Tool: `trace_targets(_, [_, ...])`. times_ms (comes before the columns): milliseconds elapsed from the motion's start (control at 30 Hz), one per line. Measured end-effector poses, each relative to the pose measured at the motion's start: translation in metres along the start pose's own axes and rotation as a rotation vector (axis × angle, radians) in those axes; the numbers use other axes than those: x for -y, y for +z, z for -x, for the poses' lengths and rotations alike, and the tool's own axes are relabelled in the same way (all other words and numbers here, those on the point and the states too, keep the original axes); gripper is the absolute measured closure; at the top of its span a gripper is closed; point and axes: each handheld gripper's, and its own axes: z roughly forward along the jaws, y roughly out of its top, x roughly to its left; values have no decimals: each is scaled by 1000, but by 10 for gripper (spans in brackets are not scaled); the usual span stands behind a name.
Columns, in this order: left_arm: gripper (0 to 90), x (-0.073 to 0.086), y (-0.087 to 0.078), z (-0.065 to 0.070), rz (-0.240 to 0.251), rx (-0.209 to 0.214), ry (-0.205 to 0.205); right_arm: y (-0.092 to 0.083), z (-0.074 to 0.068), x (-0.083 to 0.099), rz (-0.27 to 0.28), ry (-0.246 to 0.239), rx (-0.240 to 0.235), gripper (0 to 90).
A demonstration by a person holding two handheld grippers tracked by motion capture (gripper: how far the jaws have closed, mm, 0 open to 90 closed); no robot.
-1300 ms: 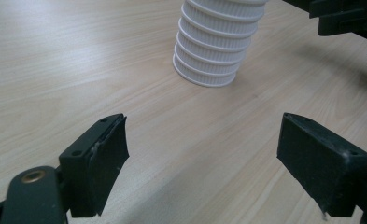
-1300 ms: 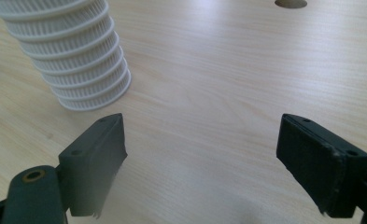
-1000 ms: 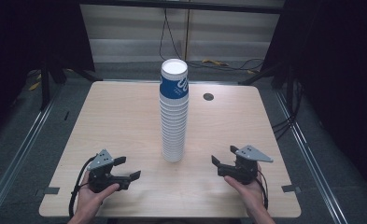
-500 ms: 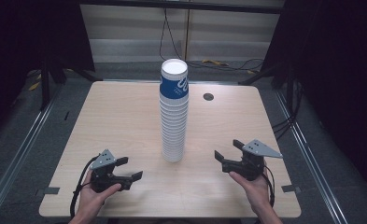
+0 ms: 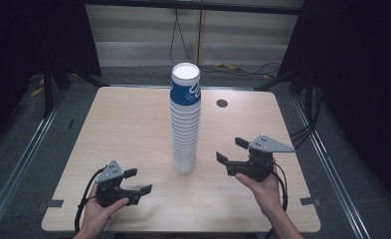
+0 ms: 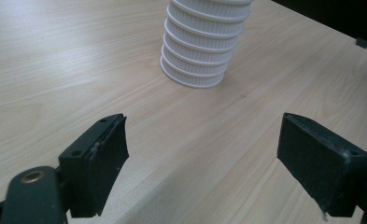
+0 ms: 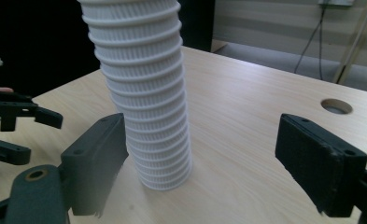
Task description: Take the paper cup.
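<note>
Right tongs (image 5: 229, 150) lifted off table (image 5: 133, 124) since earlier, gaping beside cup stack (image 5: 185, 124), left tongs (image 5: 138, 181) unmoved, gaping

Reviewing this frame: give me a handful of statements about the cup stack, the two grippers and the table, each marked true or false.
1. The stack of cups stands upright near the middle of the table. True.
2. The right gripper is clamped on the stack. False: its jaws stand open and apart from the cups, nothing between them.
3. The top cup has a blue band. True.
4. The left gripper holds a cup. False: it is open and empty, short of the stack.
5. A round hole sits in the tabletop beyond the stack, toward the right. True.
6. The stack lies on its side. False: it stands on its base.
</note>
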Motion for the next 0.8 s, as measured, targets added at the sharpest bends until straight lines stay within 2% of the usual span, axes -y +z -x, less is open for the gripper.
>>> trace_targets(67, [161, 0, 1, 0, 0, -1, -3, 5, -1, -8, -2, -11, -28, 167])
trace_targets(367, [161, 0, 0, 1, -2, -3, 3, 7, -5, -27, -9, -16, -85, 182])
trace_targets(433, [161, 0, 0, 1, -4, -2, 4, 7, -6, -32, -21, -22, -112, 183])
trace_targets(533, [161, 0, 0, 1, -5, -2, 2, 7, -6, -35, -25, -20, -118, 183])
trace_targets(667, [161, 1, 1, 1, -6, -1, 1, 8, -4, -44, -29, -19, -152, 183])
trace_targets(800, [161, 1, 1, 1, -7, -4, 1, 8, -3, -48, -26, -19, -160, 184])
